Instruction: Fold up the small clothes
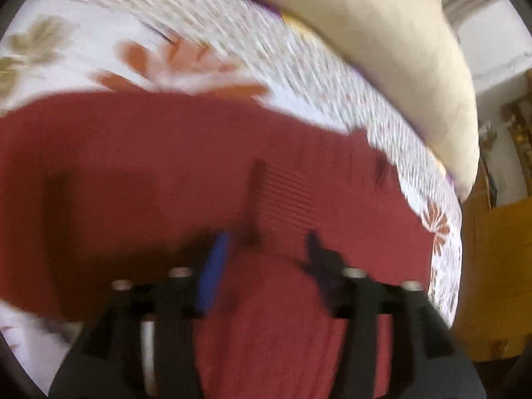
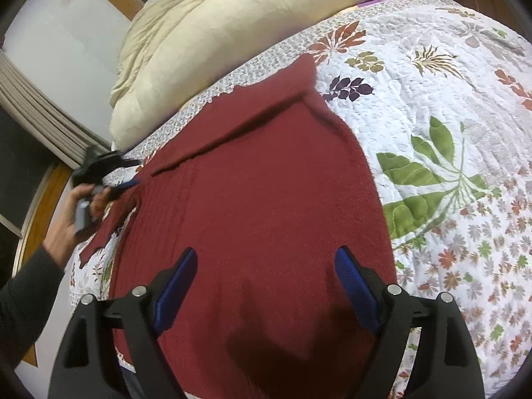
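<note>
The dark red knit garment (image 2: 259,199) lies spread across the quilted bedspread (image 2: 449,106), its far end reaching the bedspread's patterned border beside the cream duvet (image 2: 216,43). The right gripper (image 2: 266,286) hovers over the garment's near end with its jaws released and nothing between them. The left gripper (image 2: 109,179), at the garment's left edge where a sleeve (image 2: 109,222) trails off, is seen small and blurred in the right wrist view; its own view is smeared too, so I cannot tell whether it pinches the cloth.

The risk, as I judge it, is a one-sided pull: if only one side lifts, the loose fuzzy knit may stretch and skew, leaving a crooked fold (the sleeve already lies rumpled). The soft quilt beneath could also bunch and drag along. The weave looks ribbed, thick and limp.
</note>
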{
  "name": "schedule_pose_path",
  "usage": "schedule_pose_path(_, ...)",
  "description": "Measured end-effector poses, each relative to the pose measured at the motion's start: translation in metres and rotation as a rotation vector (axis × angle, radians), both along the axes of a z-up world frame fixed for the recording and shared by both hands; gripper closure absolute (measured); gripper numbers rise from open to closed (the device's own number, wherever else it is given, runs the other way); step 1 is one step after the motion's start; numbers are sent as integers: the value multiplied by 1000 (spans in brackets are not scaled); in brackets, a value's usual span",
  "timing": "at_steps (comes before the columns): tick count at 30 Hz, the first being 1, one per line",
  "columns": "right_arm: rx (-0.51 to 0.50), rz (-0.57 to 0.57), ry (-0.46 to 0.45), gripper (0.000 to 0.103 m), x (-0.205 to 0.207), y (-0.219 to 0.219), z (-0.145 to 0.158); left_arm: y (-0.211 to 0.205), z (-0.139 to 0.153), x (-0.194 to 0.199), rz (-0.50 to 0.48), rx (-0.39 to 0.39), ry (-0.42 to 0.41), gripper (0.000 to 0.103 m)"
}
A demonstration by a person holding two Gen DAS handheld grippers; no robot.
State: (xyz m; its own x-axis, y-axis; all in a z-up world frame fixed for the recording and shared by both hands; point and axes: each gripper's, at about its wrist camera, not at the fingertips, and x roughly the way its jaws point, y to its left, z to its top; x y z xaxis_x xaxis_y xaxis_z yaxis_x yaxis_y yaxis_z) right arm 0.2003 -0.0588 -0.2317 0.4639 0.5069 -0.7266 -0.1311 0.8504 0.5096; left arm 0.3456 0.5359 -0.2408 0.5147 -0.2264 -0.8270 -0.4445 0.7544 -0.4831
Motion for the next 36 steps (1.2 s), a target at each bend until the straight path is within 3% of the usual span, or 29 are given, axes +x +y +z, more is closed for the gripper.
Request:
schedule_pose_path(3, -2, 13, -10, 18, -3, 1, 3, 45, 16, -67, 82, 10, -24, 25)
schedule_pose_path(7, 3, 45, -23, 17, -10, 12, 10, 119, 24, -178, 296, 46, -9, 22)
schedule_pose_path(10, 4, 74, -24, 17, -14, 26, 14, 175, 25, -249, 480, -14, -44, 22)
schedule_pose_path(14, -6, 116, -26, 17, -18, 48, 21, 227, 15, -295, 660, -123, -83, 22)
schedule_pose_path(18, -13, 132, -49, 16, -17, 66, 33, 248, 4, -293, 664, -174, -91, 22)
schedule_pose_path(22, -17, 147, -54, 16, -16, 82, 41, 256, -9, -271, 647, -163, -75, 22)
schedule_pose_path(23, -20, 153, -56, 16, -16, 85, 42, 256, -9, -267, 645, -152, -73, 28)
schedule_pose_path(24, -24, 159, -58, 16, -17, 88, 43, 257, -8, -264, 630, -140, -68, 56)
schedule_pose_path(26, -28, 170, -61, 16, -18, 94, 44, 259, -8, -260, 595, -114, -27, 92)
schedule_pose_path(30, -22, 176, -57, 16, -18, 96, 42, 262, 15, -253, 592, -64, -33, 95)
schedule_pose_path(34, 11, 159, -28, 16, -11, 89, 43, 235, 77, -210, 479, 29, -126, 96)
schedule_pose_path(36, 47, 153, -10, 16, -6, 84, 46, 209, 108, -180, 405, 114, -159, 96)
